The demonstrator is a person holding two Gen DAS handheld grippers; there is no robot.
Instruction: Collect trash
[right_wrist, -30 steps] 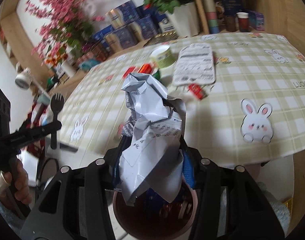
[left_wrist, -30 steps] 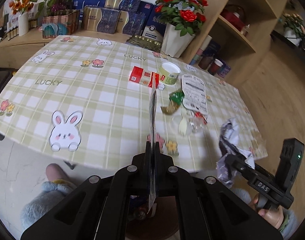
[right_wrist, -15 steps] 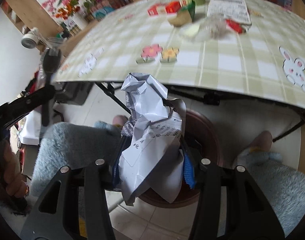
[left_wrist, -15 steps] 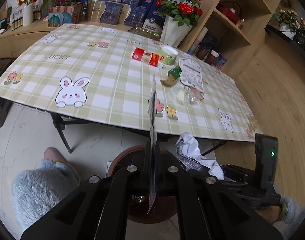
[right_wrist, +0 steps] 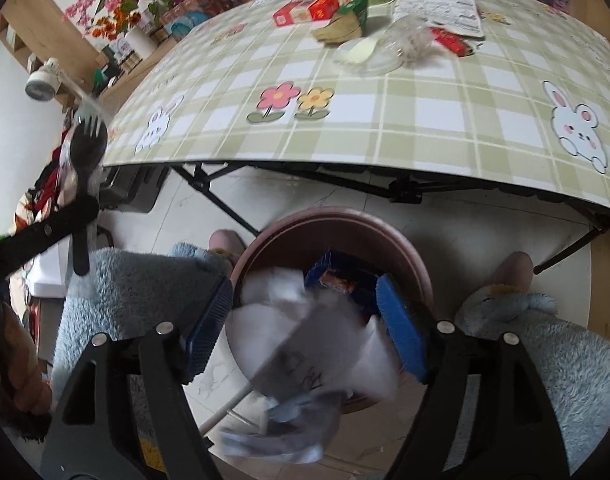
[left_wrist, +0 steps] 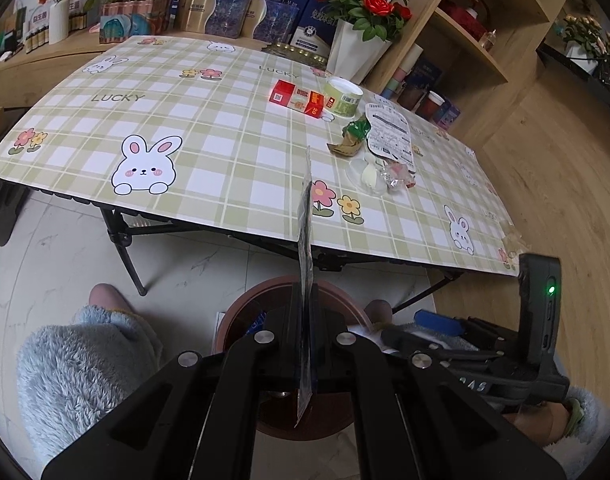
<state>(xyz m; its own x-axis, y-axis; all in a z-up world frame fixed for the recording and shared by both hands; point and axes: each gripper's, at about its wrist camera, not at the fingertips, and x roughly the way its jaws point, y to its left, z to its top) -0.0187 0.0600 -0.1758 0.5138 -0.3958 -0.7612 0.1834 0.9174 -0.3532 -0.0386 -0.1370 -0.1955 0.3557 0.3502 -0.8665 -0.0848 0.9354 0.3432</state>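
Note:
A black plastic fork in a clear wrapper (right_wrist: 87,142) is pinched by my left gripper (left_wrist: 305,320), which is shut on it. In the left wrist view the wrapped fork (left_wrist: 306,216) shows edge-on above the brown bin (left_wrist: 261,292). My right gripper (right_wrist: 305,320) hangs over the bin (right_wrist: 409,248) with its jaws opening. The crumpled white paper (right_wrist: 305,344) is blurred between the blue pads (right_wrist: 401,332), loose and dropping. Blue packaging lies inside the bin.
On the checked table (left_wrist: 185,128) lie a red box (left_wrist: 297,98), a green cup (left_wrist: 342,98), a printed white packet (left_wrist: 389,136), a green-gold wrapper (left_wrist: 351,138) and clear plastic with a spoon (left_wrist: 369,174). Fluffy blue slippers (right_wrist: 545,344) flank the bin. Black table legs (left_wrist: 123,248) stand behind it.
Both grippers came down from table height to the bin below the table edge. The right jaws spread apart and the crumpled paper slipped from their grip.

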